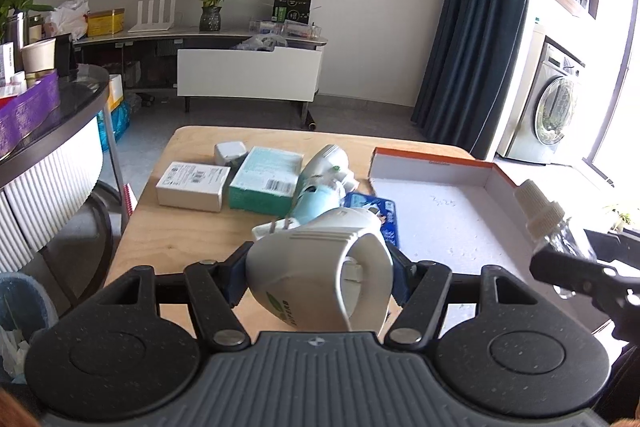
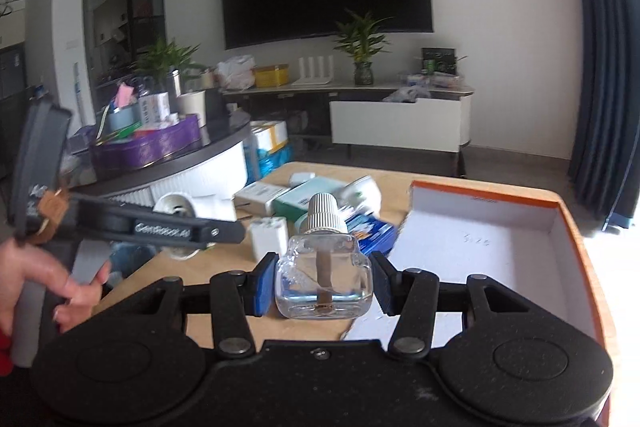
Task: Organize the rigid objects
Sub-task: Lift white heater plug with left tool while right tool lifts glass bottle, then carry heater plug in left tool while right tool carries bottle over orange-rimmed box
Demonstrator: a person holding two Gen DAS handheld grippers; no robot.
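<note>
Clamped between the blue pads of the left claw (image 1: 318, 277), a white plug-in vaporiser (image 1: 320, 267) is being carried above the near edge of the wooden worktop (image 1: 180, 239), its open socket end facing the camera. Alongside it, the right claw (image 2: 322, 287) is gripping a clear refill bottle (image 2: 324, 283) with a ribbed white cap, a little liquid sitting in its base. Both pieces are looking lifted clear of the worktop, so the step in hand is probably carrying them toward the orange-edged tray (image 1: 500, 183) at the right, which is lying empty. Boxes and a blue packet (image 1: 380, 211) are waiting in a cluster left of the tray. Next, each claw is needing to lower its load inside the tray wall before releasing, keeping the bottle upright
</note>
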